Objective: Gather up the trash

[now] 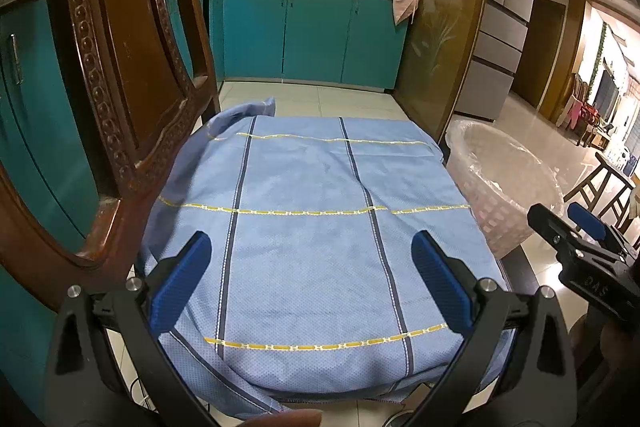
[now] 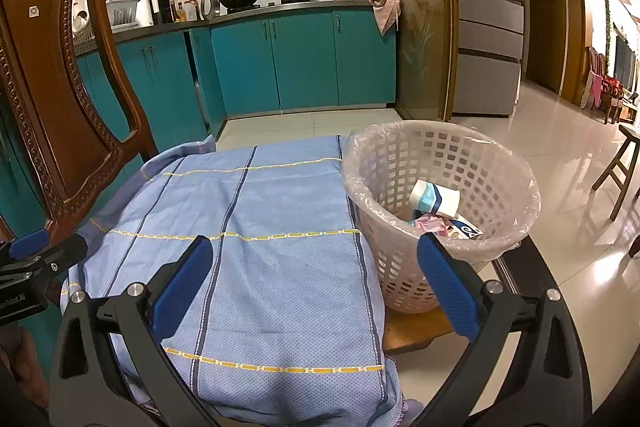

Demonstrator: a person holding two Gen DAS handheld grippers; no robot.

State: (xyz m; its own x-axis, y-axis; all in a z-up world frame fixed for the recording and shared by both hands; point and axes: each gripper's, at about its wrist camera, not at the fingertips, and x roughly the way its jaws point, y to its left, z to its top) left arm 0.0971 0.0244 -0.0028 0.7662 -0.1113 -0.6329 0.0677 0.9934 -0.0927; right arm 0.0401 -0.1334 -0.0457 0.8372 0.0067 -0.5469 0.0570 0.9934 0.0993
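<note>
Over the blue checked cloth [image 1: 312, 227], the left gripper [image 1: 312, 279] hangs with jaws spread wide and empty; the lined basket [image 1: 504, 187] sits at the cloth's right edge.

From the right wrist, the right gripper [image 2: 316, 287] also gapes empty, and the basket [image 2: 400, 267] holds a paper cup [image 2: 434, 198], a pink wrapper [image 2: 430, 225] and a carton [image 2: 466, 229].

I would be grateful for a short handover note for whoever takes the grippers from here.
Left gripper: open, empty, over the blue cloth.
Right gripper: open, empty, near the cloth's right edge beside the basket.
The lined basket stands right of the cloth and holds a paper cup, a pink wrapper and a carton.
No trash shows on the cloth. Check areas outside both views.
</note>
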